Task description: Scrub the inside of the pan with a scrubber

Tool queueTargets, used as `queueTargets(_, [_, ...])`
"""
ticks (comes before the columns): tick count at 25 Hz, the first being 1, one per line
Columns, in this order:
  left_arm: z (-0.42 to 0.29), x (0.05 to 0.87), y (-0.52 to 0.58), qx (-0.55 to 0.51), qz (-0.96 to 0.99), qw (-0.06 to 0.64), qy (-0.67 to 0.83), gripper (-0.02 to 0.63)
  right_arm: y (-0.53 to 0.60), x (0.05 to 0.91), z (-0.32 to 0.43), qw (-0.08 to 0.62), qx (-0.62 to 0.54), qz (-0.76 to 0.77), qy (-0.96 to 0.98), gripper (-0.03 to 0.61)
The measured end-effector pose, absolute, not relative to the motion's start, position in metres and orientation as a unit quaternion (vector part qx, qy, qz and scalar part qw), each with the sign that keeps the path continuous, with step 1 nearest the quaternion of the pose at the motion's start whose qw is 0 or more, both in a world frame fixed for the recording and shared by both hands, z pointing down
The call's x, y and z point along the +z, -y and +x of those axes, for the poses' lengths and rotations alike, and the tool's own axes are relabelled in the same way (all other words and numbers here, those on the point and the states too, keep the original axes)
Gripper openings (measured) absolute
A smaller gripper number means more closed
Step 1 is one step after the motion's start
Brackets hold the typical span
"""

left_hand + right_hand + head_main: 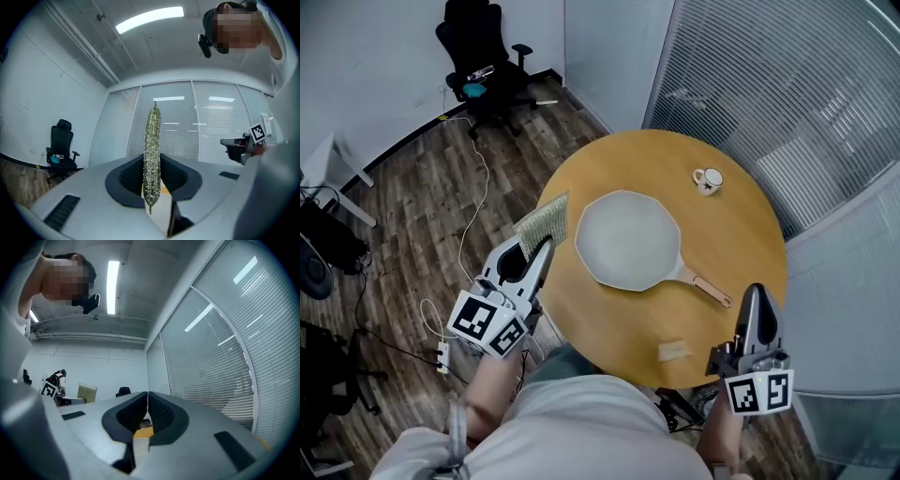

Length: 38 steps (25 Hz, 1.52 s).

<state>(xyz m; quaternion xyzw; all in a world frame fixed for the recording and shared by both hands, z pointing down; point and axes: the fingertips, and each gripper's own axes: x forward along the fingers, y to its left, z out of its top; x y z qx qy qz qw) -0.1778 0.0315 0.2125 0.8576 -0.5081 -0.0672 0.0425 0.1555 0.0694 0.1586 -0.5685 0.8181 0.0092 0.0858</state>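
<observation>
Clamps a glittering green-gold scrubber in the jaws of the left gripper, pads pressed on both flat sides. Holds the sheet on edge, its free end reaching well past the tips. Shows the jaws of the right gripper pressed together with nothing between them, only a sliver of wood visible under the tips. Catches each tool in the other's camera: the right one off to the right of the left jaws, the left one with its scrubber off to the left of the right jaws.

Finds a small pale piece on the near edge of the round wooden worktop, to the left of the right jaws and behind their tips.

Places the pale, many-sided pan flat on the worktop, ahead of the left jaws and to their right. Puts the scrubber just beside the pan's left rim, outside the bowl. Points the pan's pinkish handle back toward the right jaws, its end near their tips and apart from them.

Sets a small white mug beyond the pan, well ahead of the right jaws.

Leaves a black office chair far beyond the left jaws on the wood floor, against a white wall. Fills the ground ahead of the right jaws with a glass wall and lowered blinds.
</observation>
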Motion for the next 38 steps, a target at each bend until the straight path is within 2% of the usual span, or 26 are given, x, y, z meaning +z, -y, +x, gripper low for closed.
queueTargets(22, [-0.192, 0.246, 0.089, -0.046, 0.894, 0.083, 0.437, 0.083, 0.005, 0.175, 0.131, 0.065, 0.002, -0.630, -0.773, 0.021])
queueTargets(38, [-0.166, 0.263, 0.075, -0.047, 0.880, 0.094, 0.463, 0.083, 0.019, 0.186, 0.152, 0.038, 0.013, -0.598, -0.800, 0.021])
